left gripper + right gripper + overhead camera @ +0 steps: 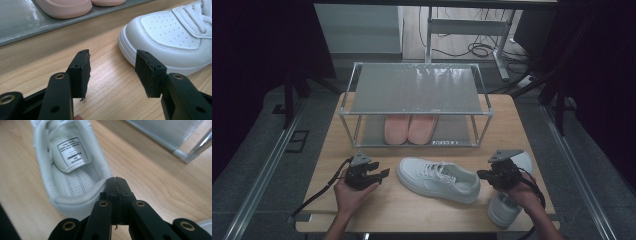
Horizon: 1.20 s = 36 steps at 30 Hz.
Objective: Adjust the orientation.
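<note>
Over on the left, the left gripper (pixel 384 173) sits low above the wooden table (pixel 412 205), jaws wide apart with nothing between them. Its own view shows the bare wood in the gap and, just beyond the right-hand pad, the perforated toe of the white sneaker (pixel 172 37). That same view catches the pink slippers (pixel 67 7) on the rack's grey lower shelf (pixel 22 22).

Centre of the table now: from the high view the sneaker (pixel 439 180) lies on its sole, toe towards the left gripper, heel towards the right one, just in front of the metal shoe rack (pixel 417 90). The slippers (pixel 409 129) sit side by side under its top shelf.

On the right, the right gripper (pixel 480 175) has its jaws pressed together, right at the sneaker's heel rim; whether it pinches the collar, I cannot tell. Its view looks down into the shoe (pixel 72 170) and shows a tongue label (pixel 72 153) with printed lines, too blurred to read. The high view adds a second white sneaker (pixel 507 202) beneath the right hand (pixel 524 192).
</note>
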Motion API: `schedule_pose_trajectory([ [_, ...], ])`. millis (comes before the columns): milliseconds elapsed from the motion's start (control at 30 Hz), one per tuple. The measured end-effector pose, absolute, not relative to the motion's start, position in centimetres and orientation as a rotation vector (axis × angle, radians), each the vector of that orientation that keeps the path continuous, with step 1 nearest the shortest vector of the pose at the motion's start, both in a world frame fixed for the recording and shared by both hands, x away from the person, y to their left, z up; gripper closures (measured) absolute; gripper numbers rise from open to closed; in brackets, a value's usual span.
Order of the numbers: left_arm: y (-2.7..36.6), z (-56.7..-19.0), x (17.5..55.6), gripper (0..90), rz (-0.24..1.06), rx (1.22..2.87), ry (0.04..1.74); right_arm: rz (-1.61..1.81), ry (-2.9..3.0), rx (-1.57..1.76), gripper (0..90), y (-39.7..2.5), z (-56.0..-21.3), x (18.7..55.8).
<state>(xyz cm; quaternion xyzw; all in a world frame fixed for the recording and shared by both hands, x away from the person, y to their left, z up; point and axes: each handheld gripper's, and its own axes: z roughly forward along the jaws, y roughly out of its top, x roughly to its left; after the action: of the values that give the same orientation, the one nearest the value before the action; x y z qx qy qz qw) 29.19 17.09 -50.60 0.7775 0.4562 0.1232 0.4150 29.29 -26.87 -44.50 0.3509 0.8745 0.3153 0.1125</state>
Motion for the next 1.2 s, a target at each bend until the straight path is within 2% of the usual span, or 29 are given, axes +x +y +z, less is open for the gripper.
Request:
schedule_pose_trajectory([
  [800,17.1,-50.5,29.2,46.4,0.311,1.952,1.143,0.971,2.605,0.886,90.0,-25.3,-44.5,23.7],
  [1200,17.1,-50.5,29.1,46.4,0.313,1.951,1.142,1.012,2.597,0.895,90.0,-25.2,-44.9,23.0],
])
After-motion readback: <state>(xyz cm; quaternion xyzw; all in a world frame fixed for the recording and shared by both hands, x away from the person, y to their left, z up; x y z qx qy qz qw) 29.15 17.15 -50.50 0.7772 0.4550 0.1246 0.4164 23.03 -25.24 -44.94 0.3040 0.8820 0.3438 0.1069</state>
